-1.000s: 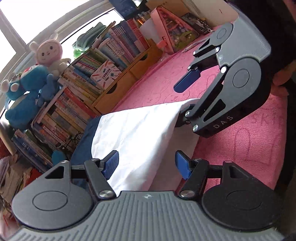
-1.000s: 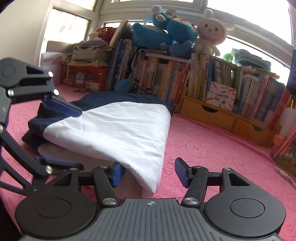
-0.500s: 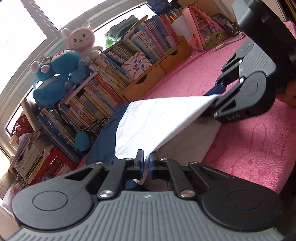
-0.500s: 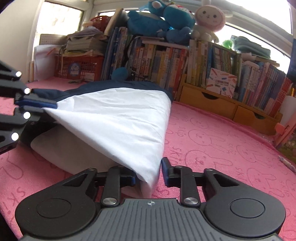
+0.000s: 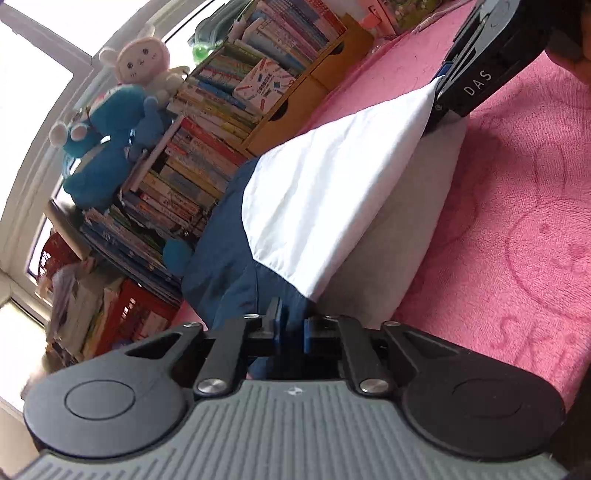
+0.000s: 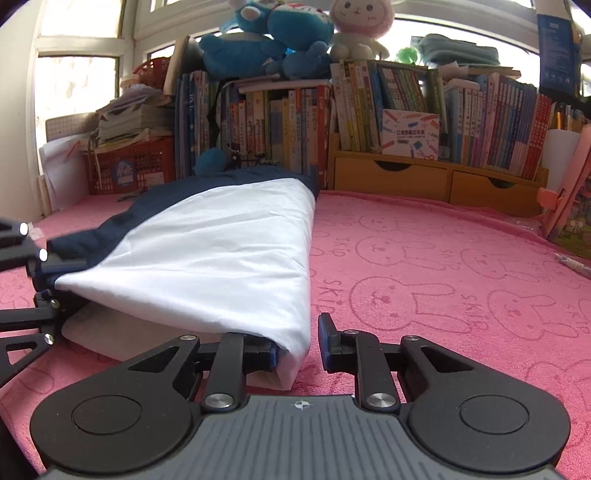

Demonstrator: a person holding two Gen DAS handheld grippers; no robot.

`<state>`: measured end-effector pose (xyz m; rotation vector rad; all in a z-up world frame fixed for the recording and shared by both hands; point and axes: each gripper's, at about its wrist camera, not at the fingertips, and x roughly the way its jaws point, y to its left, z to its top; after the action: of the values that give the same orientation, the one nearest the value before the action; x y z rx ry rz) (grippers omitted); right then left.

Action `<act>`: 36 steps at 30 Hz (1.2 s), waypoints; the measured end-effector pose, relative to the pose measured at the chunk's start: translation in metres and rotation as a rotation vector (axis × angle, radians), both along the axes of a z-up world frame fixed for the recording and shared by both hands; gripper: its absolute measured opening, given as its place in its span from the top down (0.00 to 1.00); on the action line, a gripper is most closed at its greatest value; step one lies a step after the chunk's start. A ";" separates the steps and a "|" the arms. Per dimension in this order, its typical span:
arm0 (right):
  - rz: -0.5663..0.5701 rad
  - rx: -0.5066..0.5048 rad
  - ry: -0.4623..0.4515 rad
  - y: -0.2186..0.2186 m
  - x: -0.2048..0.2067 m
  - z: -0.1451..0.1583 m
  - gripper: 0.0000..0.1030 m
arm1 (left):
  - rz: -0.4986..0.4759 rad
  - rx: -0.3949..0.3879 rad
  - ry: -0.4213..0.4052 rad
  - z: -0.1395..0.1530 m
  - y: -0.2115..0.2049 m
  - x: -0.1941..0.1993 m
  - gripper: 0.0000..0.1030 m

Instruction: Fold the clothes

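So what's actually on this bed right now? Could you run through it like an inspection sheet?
Surface: pink towel printed with rabbits.
Job's things: white and navy garment, front edge lifted.
Clutter: a small object at the right edge.
Grippers: left tool shut on the garment's corner; right tool nearly closed around the other corner.
Cables: nothing seen.
Surroundings: bookshelf, plush toys, red crate, window.

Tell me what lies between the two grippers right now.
The white panel of the garment spans from left gripper to right gripper, seen in the left wrist view.
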<state>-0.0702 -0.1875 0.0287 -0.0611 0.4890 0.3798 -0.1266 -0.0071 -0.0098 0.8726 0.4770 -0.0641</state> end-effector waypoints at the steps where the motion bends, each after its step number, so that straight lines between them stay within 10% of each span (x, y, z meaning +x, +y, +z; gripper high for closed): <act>1: -0.006 0.006 -0.001 -0.001 0.000 0.000 0.78 | 0.008 -0.006 0.011 0.000 0.003 -0.005 0.91; 9: -0.008 0.010 0.025 -0.003 0.003 0.000 0.78 | 0.051 -0.071 0.038 -0.006 0.005 -0.021 0.95; 19: 0.133 0.005 0.124 -0.033 -0.002 0.008 0.73 | 0.067 -0.406 0.117 0.017 0.038 -0.018 0.94; 24: 0.273 0.049 0.230 -0.067 -0.004 0.017 0.37 | 0.054 -0.627 0.171 0.025 0.066 -0.019 0.90; 30: 0.156 0.332 0.316 -0.119 0.043 0.029 0.30 | 0.018 -1.071 0.343 0.040 0.122 -0.030 0.70; 33: 0.135 0.423 0.353 -0.116 0.086 0.025 0.30 | -0.042 -1.475 0.306 0.061 0.172 -0.025 0.49; 36: 0.125 0.490 0.383 -0.107 0.129 0.021 0.30 | 0.036 -1.666 0.231 0.069 0.205 0.009 0.42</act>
<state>0.0591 -0.2949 0.0494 0.4649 0.7594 0.6296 -0.1179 0.1977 0.0597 -0.7869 0.4737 -0.4558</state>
